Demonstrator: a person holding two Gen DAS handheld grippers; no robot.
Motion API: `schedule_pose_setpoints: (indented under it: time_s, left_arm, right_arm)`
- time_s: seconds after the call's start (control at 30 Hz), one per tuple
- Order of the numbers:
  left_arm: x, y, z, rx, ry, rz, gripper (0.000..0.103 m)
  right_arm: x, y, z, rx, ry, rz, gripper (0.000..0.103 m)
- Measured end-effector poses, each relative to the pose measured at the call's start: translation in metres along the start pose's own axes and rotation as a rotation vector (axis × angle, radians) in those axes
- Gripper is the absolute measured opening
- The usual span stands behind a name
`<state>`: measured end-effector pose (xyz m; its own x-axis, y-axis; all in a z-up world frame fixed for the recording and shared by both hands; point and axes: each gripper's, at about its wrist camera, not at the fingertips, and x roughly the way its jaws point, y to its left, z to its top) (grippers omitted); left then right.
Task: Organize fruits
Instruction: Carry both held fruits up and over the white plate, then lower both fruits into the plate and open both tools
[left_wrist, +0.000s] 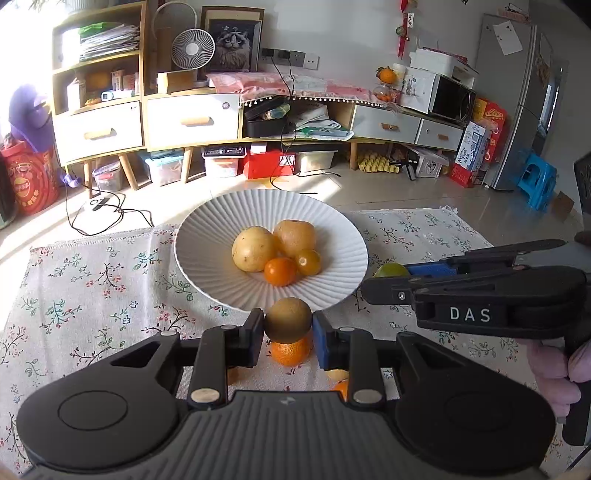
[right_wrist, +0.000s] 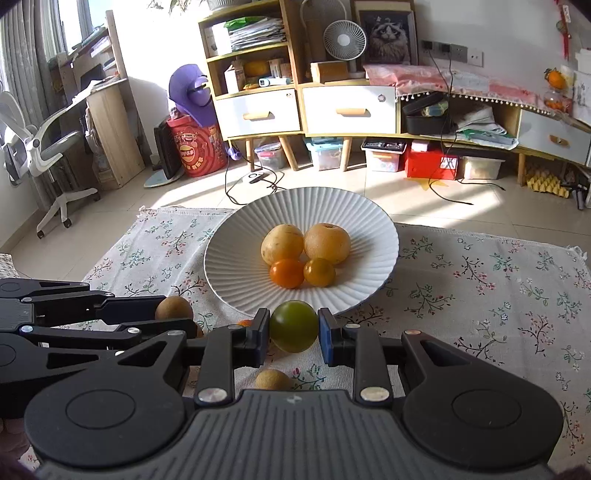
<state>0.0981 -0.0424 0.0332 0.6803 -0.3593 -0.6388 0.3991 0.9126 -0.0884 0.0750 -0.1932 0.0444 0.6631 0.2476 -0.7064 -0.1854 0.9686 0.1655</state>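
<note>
On the left, the left gripper (left_wrist: 288, 330) has its fingers closed on a brown fruit (left_wrist: 287, 319), held just short of the near rim of the white ribbed bowl (left_wrist: 207, 266), with an orange (left_wrist: 290, 350) lying on the flowered cloth (left_wrist: 92, 280) below it. In the bowl sit four fruits: a pale yellow one (left_wrist: 254, 249), a tan one (left_wrist: 295, 236) and two small orange-coloured ones in front. To the right, the right gripper (right_wrist: 293, 332) is clamped on a green fruit (right_wrist: 294, 325), likewise just before the rim; another small brown fruit (right_wrist: 272, 379) lies on the cloth beneath. Both loads look ready for delivery, so the sound way is to carry each over the rim clear of it, lower toward bare bowl floor near the front, and loosen the grip only when low, since round fruit would likely roll. The two grippers are close together, so going one at a time seems safer.
</note>
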Motion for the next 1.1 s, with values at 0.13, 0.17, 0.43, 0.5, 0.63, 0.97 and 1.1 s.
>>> schedule_pose_setpoints:
  time_s: [0.13,0.17,0.43,0.5,0.63,0.97,1.1]
  left_arm:
    - [0.017,0.006,0.008,-0.017,0.003,0.009,0.022]
    - [0.020,0.008,0.010,-0.028,0.005,0.011,0.022]
    - [0.047,0.030,0.015,-0.098,0.044,0.009,0.022]
    - [0.051,0.030,0.016,-0.099,0.051,0.001,0.022]
    - [0.057,0.035,0.016,-0.123,0.053,-0.025,0.022]
    - [0.060,0.036,0.018,-0.133,0.062,-0.061,0.022]
    - [0.062,0.035,0.019,-0.117,0.064,-0.065,0.023]
  right_arm:
    - [0.006,-0.007,0.006,0.008,-0.012,0.021,0.025]
    - [0.008,-0.008,0.006,0.004,-0.014,0.023,0.025]
    - [0.021,-0.008,0.009,-0.028,-0.015,0.035,0.025]
    - [0.025,-0.006,0.009,-0.048,-0.016,0.038,0.025]
    - [0.030,-0.002,0.007,-0.090,-0.009,0.042,0.025]
    - [0.039,0.007,0.003,-0.179,0.010,0.034,0.025]
    - [0.041,0.010,0.000,-0.194,0.017,0.020,0.025]
